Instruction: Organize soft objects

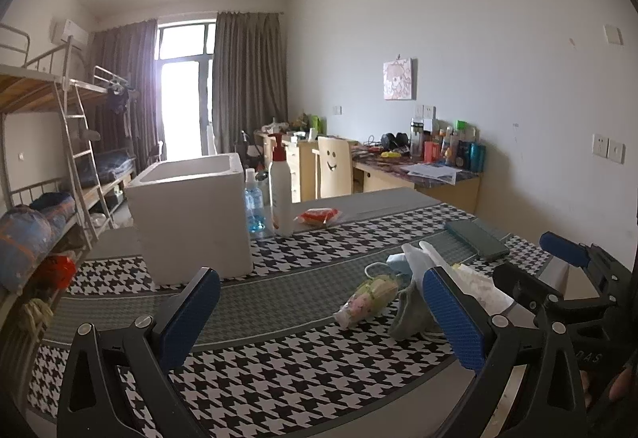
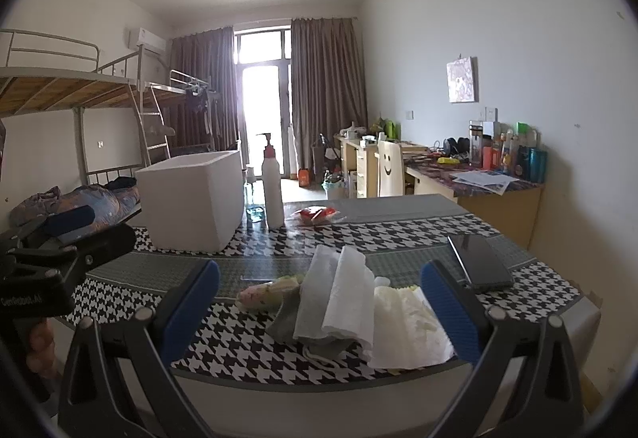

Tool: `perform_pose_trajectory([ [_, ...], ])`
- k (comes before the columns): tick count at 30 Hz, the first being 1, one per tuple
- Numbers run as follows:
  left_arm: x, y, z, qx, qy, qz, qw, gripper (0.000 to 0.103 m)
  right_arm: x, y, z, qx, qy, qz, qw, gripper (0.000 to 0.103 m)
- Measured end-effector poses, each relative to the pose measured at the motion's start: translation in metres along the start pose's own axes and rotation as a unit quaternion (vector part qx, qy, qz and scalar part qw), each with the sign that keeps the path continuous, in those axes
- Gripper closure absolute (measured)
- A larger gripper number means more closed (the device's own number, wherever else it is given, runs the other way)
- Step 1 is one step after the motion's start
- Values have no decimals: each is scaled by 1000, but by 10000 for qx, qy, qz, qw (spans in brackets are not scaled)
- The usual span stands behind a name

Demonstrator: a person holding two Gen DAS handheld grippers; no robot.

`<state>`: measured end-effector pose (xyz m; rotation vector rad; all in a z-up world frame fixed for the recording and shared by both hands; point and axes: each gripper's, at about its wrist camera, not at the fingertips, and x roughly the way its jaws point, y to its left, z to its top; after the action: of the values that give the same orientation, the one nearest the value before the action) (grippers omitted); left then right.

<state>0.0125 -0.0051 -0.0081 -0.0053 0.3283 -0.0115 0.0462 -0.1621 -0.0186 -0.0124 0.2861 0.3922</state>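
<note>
A heap of soft things lies on the houndstooth table: white paper towels [image 2: 351, 298], a flat tissue sheet [image 2: 402, 334], a grey cloth [image 2: 287, 318] and a pastel wrapped bundle [image 2: 263, 292]. In the left wrist view the bundle [image 1: 369, 300] and grey cloth [image 1: 410, 314] lie between my fingers. A white foam box [image 2: 191, 198] stands open-topped at the back left; it also shows in the left wrist view [image 1: 191, 222]. My left gripper [image 1: 319, 322] is open and empty above the table. My right gripper [image 2: 319, 308] is open and empty, just short of the heap.
A white pump bottle [image 2: 273, 190], a clear blue bottle [image 1: 254, 206] and a red packet [image 2: 315, 215] stand behind the heap. A dark phone [image 2: 480, 262] lies at the right. The table's near edge [image 2: 319, 378] runs below the heap. Bunk beds left, desks right.
</note>
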Motion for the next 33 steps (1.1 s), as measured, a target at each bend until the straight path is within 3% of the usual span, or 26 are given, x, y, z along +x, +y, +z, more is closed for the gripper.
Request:
perform_pose_trajectory([
  [33,78,-10,-7,117,807,-264,9963,1,43,-30,-12,201,655,-305,9972,1],
])
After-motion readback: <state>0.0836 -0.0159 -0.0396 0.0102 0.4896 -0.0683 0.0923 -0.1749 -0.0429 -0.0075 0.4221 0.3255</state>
